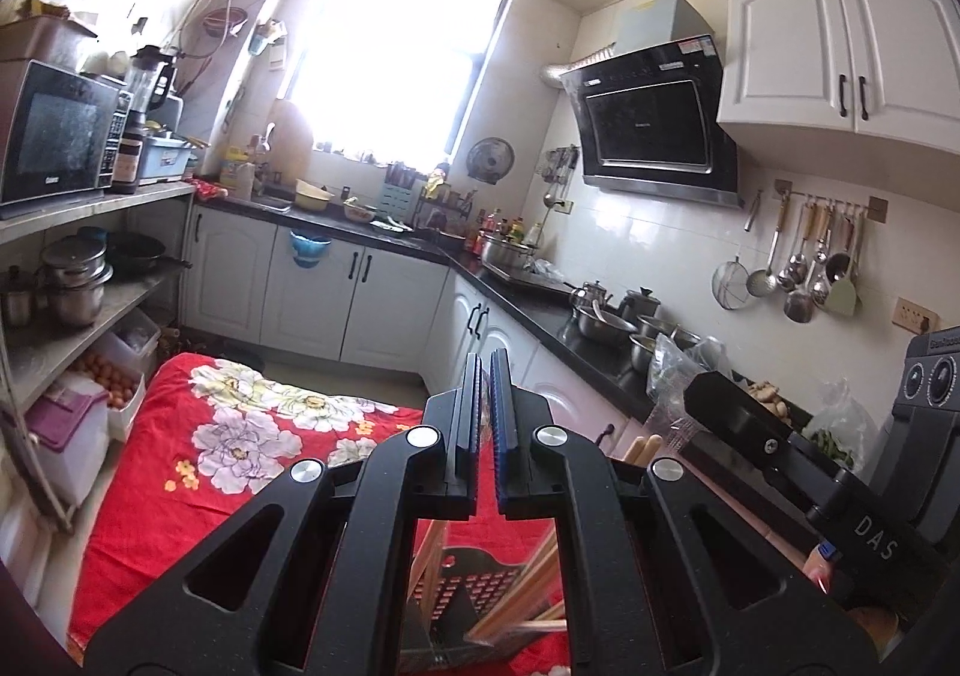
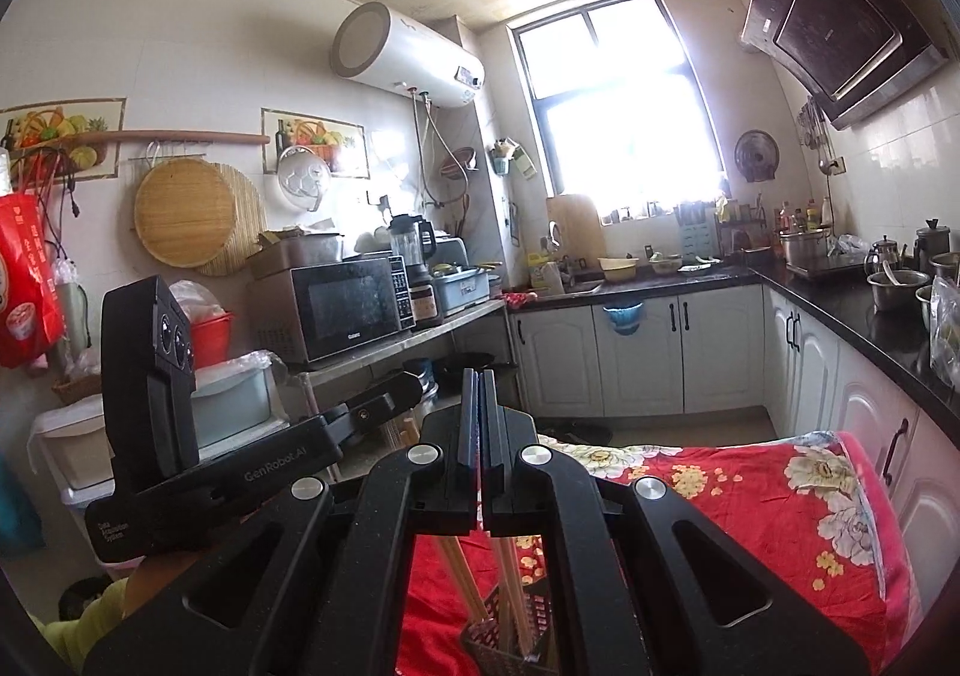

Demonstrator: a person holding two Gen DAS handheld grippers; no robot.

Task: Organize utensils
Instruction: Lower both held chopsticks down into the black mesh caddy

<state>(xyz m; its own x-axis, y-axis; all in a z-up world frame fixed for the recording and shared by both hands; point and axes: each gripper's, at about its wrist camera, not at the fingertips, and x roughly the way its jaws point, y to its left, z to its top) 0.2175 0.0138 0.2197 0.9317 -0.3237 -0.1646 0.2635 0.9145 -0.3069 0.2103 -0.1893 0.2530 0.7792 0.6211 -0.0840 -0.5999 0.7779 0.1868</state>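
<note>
A black perforated utensil holder stands on the red floral cloth, directly below both grippers. Several wooden chopsticks stand in it, leaning. My left gripper is shut with nothing between its blue-padded fingers and points level over the cloth toward the window. My right gripper is shut and empty as well. The two are held side by side: the right gripper shows at the right of the left wrist view, and the left gripper at the left of the right wrist view.
A black counter with steel pots and bags runs along the right wall, with ladles on a rail above. On the left stands a shelf with a microwave, pots and bins. White cabinets line the far wall under the window.
</note>
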